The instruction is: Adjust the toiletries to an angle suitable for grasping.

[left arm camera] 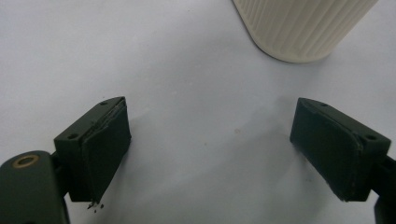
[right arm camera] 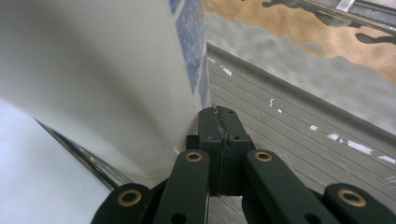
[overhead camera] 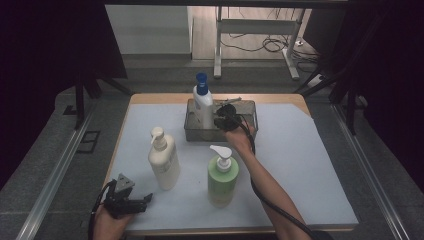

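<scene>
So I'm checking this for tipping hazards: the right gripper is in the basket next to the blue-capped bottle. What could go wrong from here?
1. The right gripper is shut, with nothing between its jaws, right beside the blue-capped bottle standing in the mesh basket; a sideways nudge could topple the tall bottle.
2. The forearm passes close by the green pump bottle; pulling back carelessly might knock it over.
3. The cable trailing along that arm could snag the pump head.

A white bottle with a blue cap (overhead camera: 202, 104) stands upright at the left end of the metal tray (overhead camera: 247, 106).
</scene>
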`<state>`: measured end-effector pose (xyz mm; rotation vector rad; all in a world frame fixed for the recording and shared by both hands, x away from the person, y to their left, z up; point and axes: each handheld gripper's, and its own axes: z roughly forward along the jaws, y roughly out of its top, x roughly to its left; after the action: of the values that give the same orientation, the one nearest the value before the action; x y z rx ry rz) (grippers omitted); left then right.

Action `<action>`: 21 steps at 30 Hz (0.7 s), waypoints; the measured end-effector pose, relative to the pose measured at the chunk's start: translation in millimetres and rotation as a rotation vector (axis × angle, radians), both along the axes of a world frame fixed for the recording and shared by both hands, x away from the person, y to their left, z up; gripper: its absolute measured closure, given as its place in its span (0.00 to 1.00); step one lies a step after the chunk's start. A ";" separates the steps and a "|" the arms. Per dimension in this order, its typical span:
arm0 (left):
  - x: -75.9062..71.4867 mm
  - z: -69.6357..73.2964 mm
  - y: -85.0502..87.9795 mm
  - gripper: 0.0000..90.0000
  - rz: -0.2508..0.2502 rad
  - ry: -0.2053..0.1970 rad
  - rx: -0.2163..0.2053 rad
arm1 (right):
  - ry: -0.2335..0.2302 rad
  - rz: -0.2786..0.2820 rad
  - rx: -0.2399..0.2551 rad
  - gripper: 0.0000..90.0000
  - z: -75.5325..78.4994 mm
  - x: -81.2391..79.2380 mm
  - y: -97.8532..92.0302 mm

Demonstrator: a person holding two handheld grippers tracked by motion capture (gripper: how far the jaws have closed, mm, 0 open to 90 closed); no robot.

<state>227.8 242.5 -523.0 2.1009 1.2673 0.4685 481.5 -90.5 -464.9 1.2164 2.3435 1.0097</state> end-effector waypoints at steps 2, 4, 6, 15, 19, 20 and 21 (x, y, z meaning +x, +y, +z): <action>0.0 0.0 0.0 0.14 0.000 0.000 0.000 | 0.003 0.005 0.000 0.99 0.0 -0.2 2.1; 0.0 0.0 0.0 0.14 0.000 0.000 0.000 | 0.000 0.009 0.004 0.99 0.1 -0.5 3.8; 0.0 0.0 0.0 0.14 0.001 0.001 -0.001 | 0.000 0.013 0.005 0.99 0.1 -0.7 6.4; 0.0 0.0 0.0 0.14 0.001 0.001 -0.001 | 0.004 0.025 0.009 0.99 1.4 0.1 11.3; 0.0 0.0 0.0 0.14 0.001 0.001 -0.001 | 0.011 0.030 0.020 0.99 2.3 0.0 13.9; 0.0 0.0 0.0 0.14 0.001 0.001 -0.001 | 0.013 0.031 0.023 0.99 2.6 -0.2 14.7; 0.0 0.0 0.0 0.14 0.001 0.001 -0.001 | 0.011 0.031 0.021 0.99 2.8 -0.2 15.0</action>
<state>227.8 242.4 -523.0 2.1004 1.2685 0.4673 481.3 -75.5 -462.0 1.2000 2.3733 1.0425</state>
